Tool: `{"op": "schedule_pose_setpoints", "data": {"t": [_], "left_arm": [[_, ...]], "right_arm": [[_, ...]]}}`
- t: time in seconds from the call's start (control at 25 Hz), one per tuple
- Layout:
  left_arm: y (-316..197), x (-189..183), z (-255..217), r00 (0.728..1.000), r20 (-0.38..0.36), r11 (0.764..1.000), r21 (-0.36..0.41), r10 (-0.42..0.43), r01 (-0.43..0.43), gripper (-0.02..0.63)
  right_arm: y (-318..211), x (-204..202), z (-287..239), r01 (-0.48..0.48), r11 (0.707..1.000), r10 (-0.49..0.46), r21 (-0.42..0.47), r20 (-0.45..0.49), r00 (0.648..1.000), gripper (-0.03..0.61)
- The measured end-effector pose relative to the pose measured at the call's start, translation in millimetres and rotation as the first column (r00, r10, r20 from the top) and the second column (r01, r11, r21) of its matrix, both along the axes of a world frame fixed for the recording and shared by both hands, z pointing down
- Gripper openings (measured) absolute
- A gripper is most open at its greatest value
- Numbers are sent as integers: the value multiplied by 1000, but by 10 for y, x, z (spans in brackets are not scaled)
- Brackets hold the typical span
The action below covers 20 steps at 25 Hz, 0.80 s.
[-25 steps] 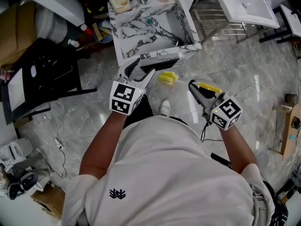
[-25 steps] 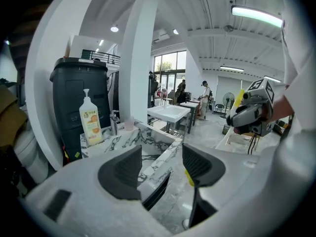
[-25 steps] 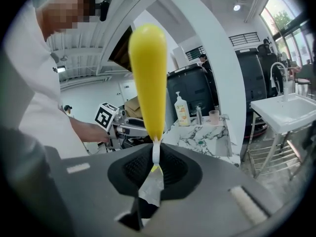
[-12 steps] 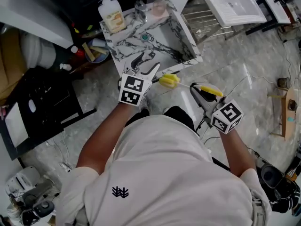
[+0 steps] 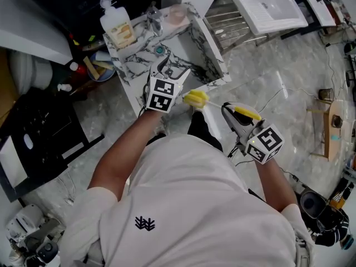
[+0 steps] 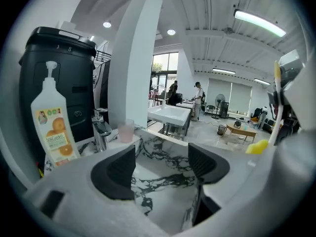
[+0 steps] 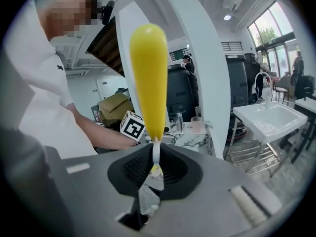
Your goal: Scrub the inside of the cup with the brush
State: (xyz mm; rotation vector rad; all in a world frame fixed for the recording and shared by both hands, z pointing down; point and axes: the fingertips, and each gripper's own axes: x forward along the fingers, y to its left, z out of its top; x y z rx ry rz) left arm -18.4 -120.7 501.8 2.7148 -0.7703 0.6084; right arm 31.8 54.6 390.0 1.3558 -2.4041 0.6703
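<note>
Hovering over the near edge of the marbled sink (image 5: pixel 216 65), the left gripper (image 5: pixel 169 71) has its jaws standing wide. They have just been opening, and there's nothing between the pads, only the veined basin floor showing through the gap in the left gripper view (image 6: pixel 160 164). Over on the other side, the right gripper (image 5: pixel 227 109) sits back from the sink, near the person's body, and it's clamped tight on the brush (image 5: pixel 196 99). You can see it plainly in the right gripper view, pads (image 7: pixel 175 169) pinched on the thin white neck and the yellow handle (image 7: pixel 148 73) rising straight up out of them. The brush's yellow head pokes out toward the left gripper's marker cube (image 5: pixel 162 95), just beside it.

And the cup (image 5: pixel 177 14)? It's a pale pink tumbler, standing upright on the back ledge of the sink, next to the chrome tap (image 5: pixel 153 13). It's well apart from both grippers, with neither touching it. A pump bottle (image 5: pixel 118 26) with an orange label stands at the ledge's other end.
</note>
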Motion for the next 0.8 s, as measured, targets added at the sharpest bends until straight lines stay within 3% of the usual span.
{"op": "schedule_pose_setpoints", "data": {"t": [0.4,0.6,0.8], "left_arm": [[-932,675,445,975,62,977,0,-211,212,365],[-1378,892,673,941,103,945,-20,-323,327,377],[-1835,915,855,893,110,897,-18,-437,441,404]], "right_arm": [[-705,866,81,177,984,-177,-18,-4,984,44],[-937,1261,182,246,969,-246,-33,5,969,44],[-1120,1587,247,285,957,-284,-58,25,958,44]]}}
